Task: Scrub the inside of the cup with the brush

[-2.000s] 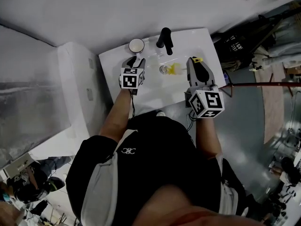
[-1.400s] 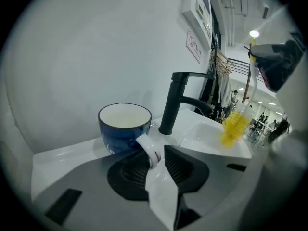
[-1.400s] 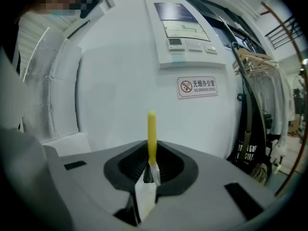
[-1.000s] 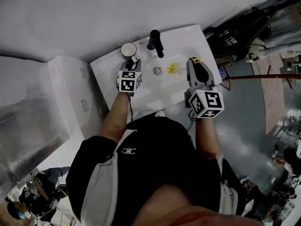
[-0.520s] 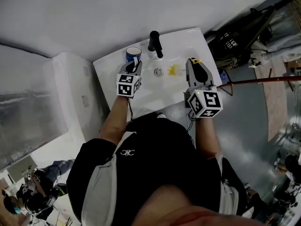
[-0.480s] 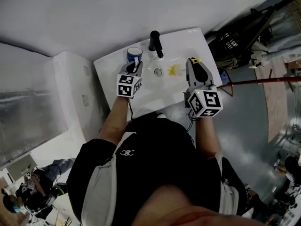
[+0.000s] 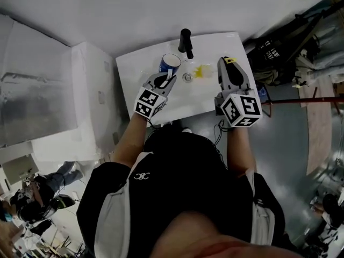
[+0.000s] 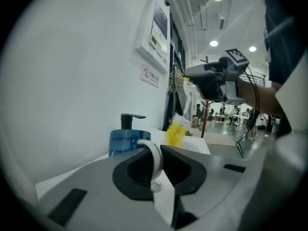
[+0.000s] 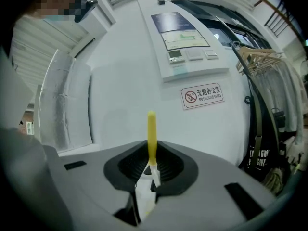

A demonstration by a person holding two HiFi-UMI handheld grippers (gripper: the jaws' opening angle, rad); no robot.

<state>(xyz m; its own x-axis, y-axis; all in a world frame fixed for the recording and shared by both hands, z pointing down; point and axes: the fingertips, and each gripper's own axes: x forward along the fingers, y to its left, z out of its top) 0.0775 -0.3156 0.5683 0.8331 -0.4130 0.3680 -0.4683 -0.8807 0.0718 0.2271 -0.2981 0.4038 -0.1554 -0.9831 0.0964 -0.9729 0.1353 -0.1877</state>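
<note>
A blue cup (image 7: 170, 64) with a white inside hangs tilted over the white sink (image 7: 133, 71). My left gripper (image 7: 165, 78) is shut on its white handle (image 8: 155, 154); its jaws have just been closing on that handle. In the left gripper view the blue cup (image 8: 125, 139) sits just past the jaws. My right gripper (image 7: 226, 63) is shut on the brush's yellow handle (image 9: 151, 134), which stands up between its jaws. The brush's yellow bristles (image 7: 203, 70) point left over the basin, a short way right of the cup. The brush (image 8: 175, 133) shows beyond the cup.
A black faucet (image 7: 186, 42) stands at the back of the sink, between the cup and the brush. The drain (image 7: 187, 77) lies below it. A white wall backs the sink, and a white cabinet (image 7: 88, 90) stands at its left.
The cup has left the sink's back left corner, lifted and tipped, and moved right toward the faucet with my left gripper. The right gripper and brush rose slightly.
</note>
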